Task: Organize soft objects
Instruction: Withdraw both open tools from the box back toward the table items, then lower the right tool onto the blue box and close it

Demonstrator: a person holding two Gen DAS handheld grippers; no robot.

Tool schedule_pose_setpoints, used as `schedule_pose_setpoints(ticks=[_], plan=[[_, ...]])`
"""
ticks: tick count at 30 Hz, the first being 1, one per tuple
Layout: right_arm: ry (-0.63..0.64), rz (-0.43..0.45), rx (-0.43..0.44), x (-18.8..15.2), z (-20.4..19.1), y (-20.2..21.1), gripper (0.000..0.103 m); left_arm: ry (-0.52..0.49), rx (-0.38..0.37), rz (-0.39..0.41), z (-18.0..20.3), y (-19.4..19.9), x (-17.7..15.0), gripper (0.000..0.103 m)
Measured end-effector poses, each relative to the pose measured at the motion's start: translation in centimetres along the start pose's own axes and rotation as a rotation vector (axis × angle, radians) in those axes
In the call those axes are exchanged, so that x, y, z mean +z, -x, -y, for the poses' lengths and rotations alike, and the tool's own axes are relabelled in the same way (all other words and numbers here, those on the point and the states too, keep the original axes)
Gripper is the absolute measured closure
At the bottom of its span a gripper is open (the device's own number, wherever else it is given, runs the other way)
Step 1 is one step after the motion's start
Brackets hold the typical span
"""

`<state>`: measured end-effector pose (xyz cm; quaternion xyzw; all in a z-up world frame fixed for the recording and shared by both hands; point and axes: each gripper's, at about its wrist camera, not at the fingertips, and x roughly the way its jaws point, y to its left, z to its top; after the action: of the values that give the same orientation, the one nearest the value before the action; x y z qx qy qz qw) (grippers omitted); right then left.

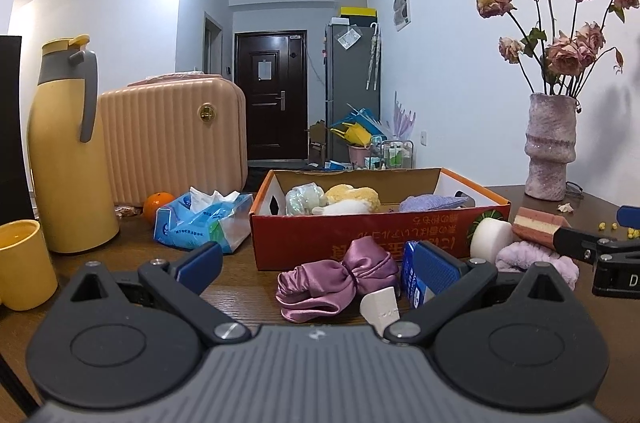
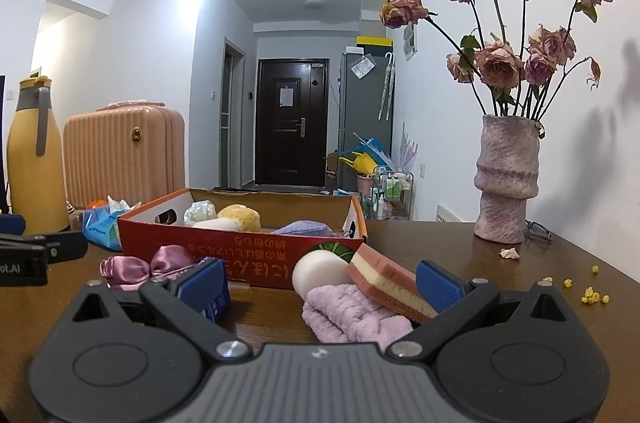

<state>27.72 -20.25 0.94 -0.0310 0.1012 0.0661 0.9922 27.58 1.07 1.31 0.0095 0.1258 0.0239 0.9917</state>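
Left gripper (image 1: 316, 265): jaws apart, gripping nothing, low over the bench (image 1: 240, 287).
Right gripper (image 2: 320, 285): jaws apart, gripping nothing.
Satin bow scrunchie (image 1: 340, 279): lies on the bench straight ahead of the left jaws, between the pads and a little right of centre; its long axis runs roughly left to right across the gap.
Lilac towel (image 2: 352, 315): folded on the bench inside the right jaws' span, right of centre, long axis slanting towards the camera.
Striped sponge (image 2: 388, 287): leans on the towel, touching the right-hand pad's side.
White foam round (image 2: 320, 273): just behind the towel, against the box front.
Nearer arm: the left for the scrunchie, the right for the towel, sponge and foam round.
Cardboard box (image 1: 360, 235): open-topped, just behind the loose items; it holds a yellow sponge (image 1: 356, 195), a pale mesh puff (image 1: 304, 199), a white soft piece and a lilac cloth (image 1: 432, 203).
Blue packet (image 1: 410, 277): stands beside the scrunchie, partly hidden by the left gripper's right pad.
Judgement: four soft items remain outside the box.
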Motion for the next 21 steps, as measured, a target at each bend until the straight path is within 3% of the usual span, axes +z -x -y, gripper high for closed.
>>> schedule_pose_setpoints(ticks=[11,21], plan=[[-0.008,-0.046,0.013,-0.28,0.0,0.23,0.0,0.009,-0.021,0.005,-0.16,0.32,-0.05,0.0],[-0.024,-0.093,0.024,-0.72,0.32,0.14,0.0,0.01,-0.033,-0.044,-0.61,-0.19,-0.6,0.0]])
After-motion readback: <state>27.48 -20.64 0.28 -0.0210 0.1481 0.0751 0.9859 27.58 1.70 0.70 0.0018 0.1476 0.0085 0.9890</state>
